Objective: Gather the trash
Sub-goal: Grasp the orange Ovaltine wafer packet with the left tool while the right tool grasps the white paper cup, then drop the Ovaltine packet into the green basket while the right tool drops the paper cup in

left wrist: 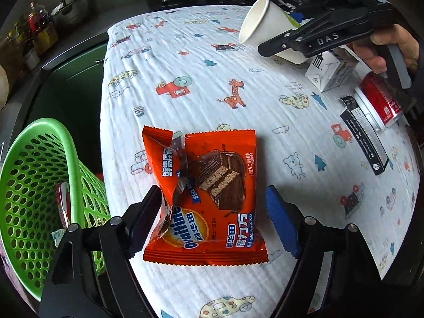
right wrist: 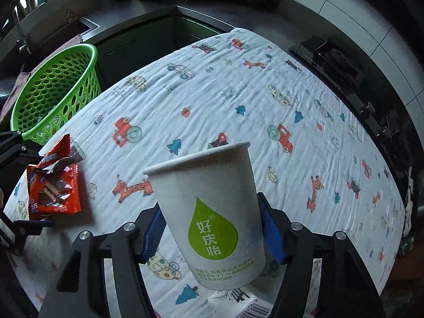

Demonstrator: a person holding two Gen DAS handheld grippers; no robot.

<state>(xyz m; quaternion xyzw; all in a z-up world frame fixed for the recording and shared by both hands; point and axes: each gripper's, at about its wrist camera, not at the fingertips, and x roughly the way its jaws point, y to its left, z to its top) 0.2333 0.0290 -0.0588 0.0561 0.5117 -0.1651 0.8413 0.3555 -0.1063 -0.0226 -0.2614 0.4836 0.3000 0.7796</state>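
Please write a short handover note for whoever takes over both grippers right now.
Right gripper: shut on the paper cup, lifted off the cloth.
Left gripper: fingers straddle the orange wrapper, which lies flat on the cloth; only the left finger touches its folded edge, not yet gripped.
Green basket: beside the table's left edge, some trash already inside.
Left: bin cup and wrapper, then the white carton, black box and red can.

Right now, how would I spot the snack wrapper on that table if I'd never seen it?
Find the table under the white cartoon-print cloth, then the green basket beside its edge. Near that edge lies the orange wrapper, torn open, picturing a chocolate wafer, between the left tool's fingers. It is the only flat orange thing; the paper cup, cartons and red can lie elsewhere.
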